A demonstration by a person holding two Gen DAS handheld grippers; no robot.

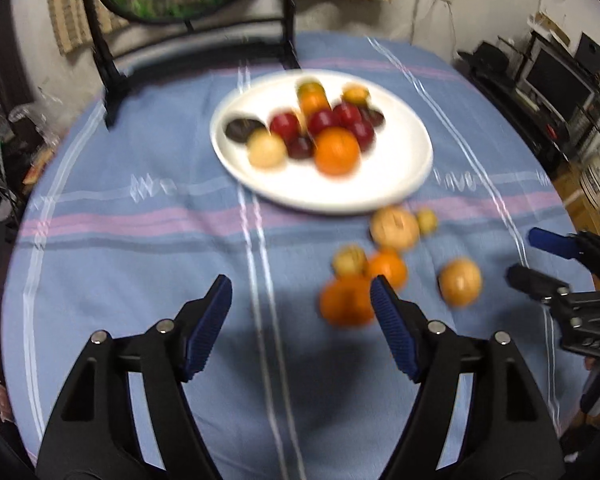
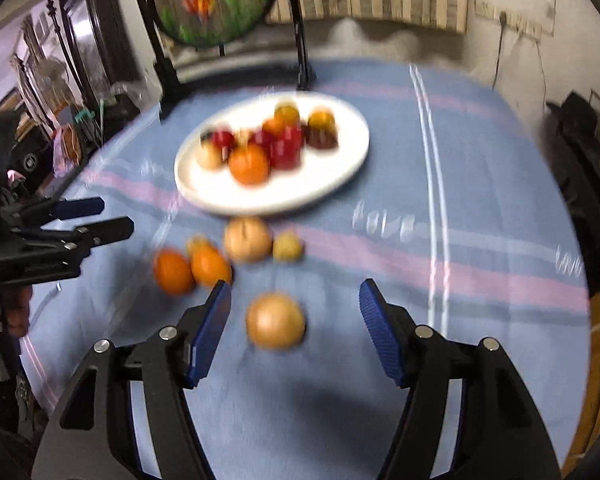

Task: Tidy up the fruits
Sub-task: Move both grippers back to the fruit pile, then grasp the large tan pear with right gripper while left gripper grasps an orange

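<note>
A white plate point(image 1: 260, 176) point(image 2: 340, 160) on the blue striped cloth holds several fruits: oranges, red ones, dark ones and a pale one. Several loose fruits lie on the cloth in front of the plate. In the left wrist view my left gripper point(image 1: 301, 298) stands open over bare cloth, and an orange point(image 1: 346, 300) lies just beyond its right finger. In the right wrist view my right gripper point(image 2: 294, 302) is open, with a tan round fruit point(image 2: 275, 322) point(image 1: 459, 283) lying on the cloth between its fingers, untouched by the pads. Both views are blurred.
A black stand point(image 1: 112, 92) with a round embroidered screen point(image 2: 214, 0) rises at the table's far edge. A striped cushion lies behind it. Dark shelves with electronics point(image 1: 556, 80) stand beyond the table's right side. Clutter fills the left.
</note>
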